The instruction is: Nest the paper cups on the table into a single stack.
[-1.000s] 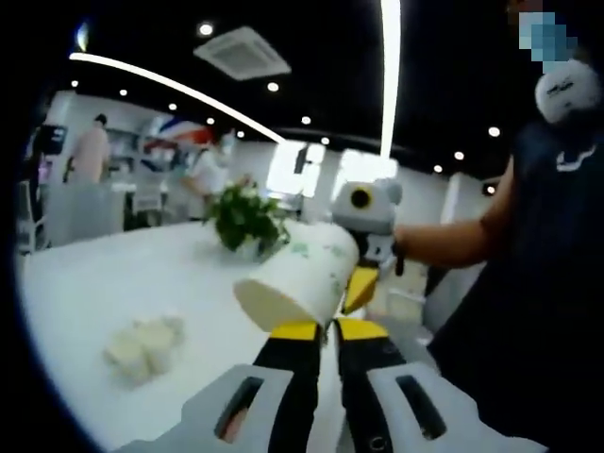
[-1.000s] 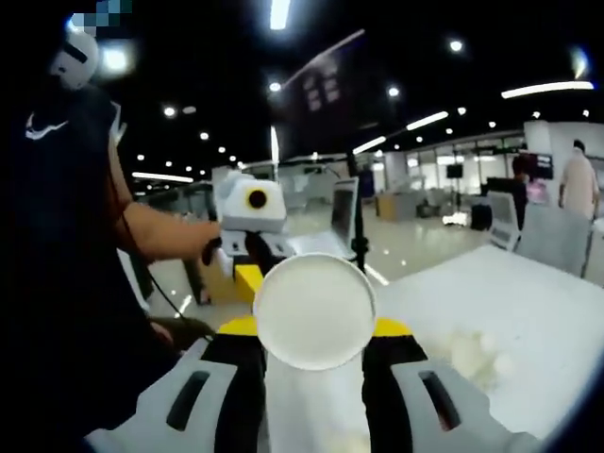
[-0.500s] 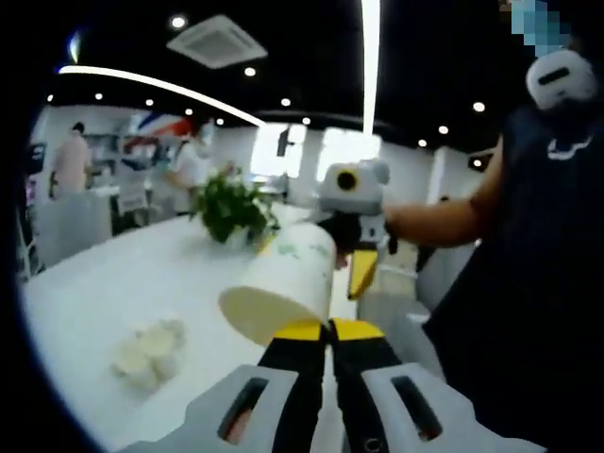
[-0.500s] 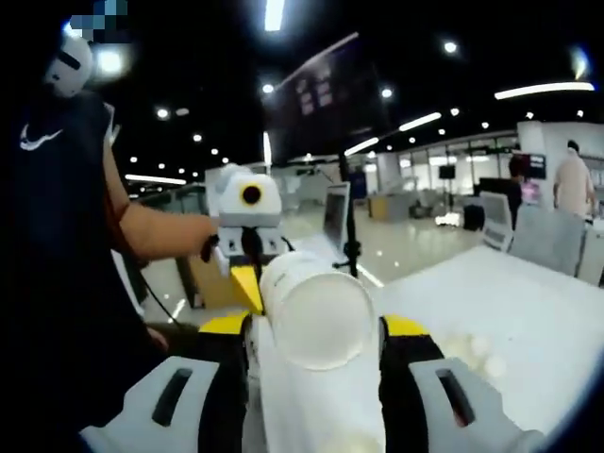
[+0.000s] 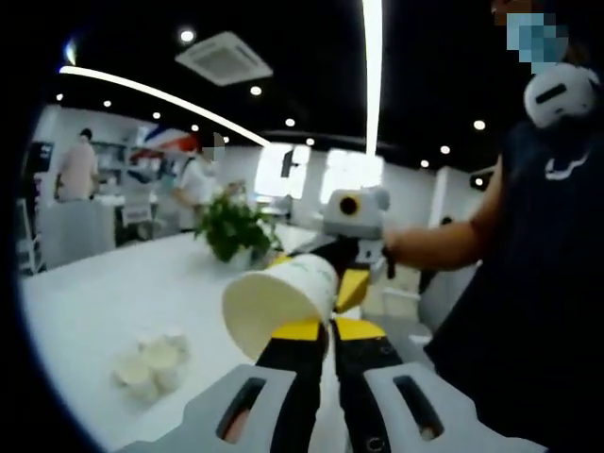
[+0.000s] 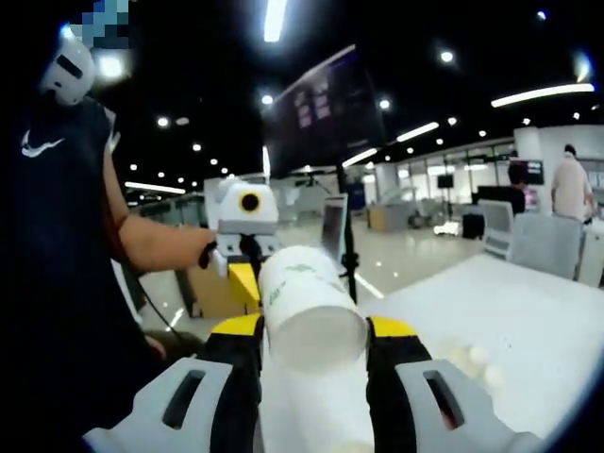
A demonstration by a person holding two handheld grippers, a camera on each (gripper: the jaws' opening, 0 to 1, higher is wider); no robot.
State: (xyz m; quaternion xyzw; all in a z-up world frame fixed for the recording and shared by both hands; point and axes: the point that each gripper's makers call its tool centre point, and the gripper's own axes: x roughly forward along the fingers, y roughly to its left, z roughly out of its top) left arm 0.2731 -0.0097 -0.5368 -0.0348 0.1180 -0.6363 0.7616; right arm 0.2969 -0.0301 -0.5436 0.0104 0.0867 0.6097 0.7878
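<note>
In the left gripper view, a white paper cup (image 5: 278, 304) lies tilted just above my left gripper (image 5: 328, 326), its wide end turned toward the camera. The jaws stand close together, pinching its edge. Behind the cup, my right gripper (image 5: 354, 286) comes in from the right. In the right gripper view, a paper cup (image 6: 310, 311) with a green print sits between the spread jaws of my right gripper (image 6: 313, 326), flat base toward the camera. My left gripper (image 6: 247, 280) is just beyond it. I cannot tell whether it is one cup or two nested. Several loose cups (image 5: 151, 363) stand on the white table (image 5: 94, 293).
A potted green plant (image 5: 236, 226) stands farther along the table. The person's dark torso (image 5: 538, 283) is to the right of the left gripper view. A dark monitor on a stand (image 6: 326, 109) rises behind the table (image 6: 519, 311). People stand in the background.
The cup has tipped: its wide end faces the left camera more squarely, and in the right gripper view its side now shows above the base. Both cameras shifted slightly.
</note>
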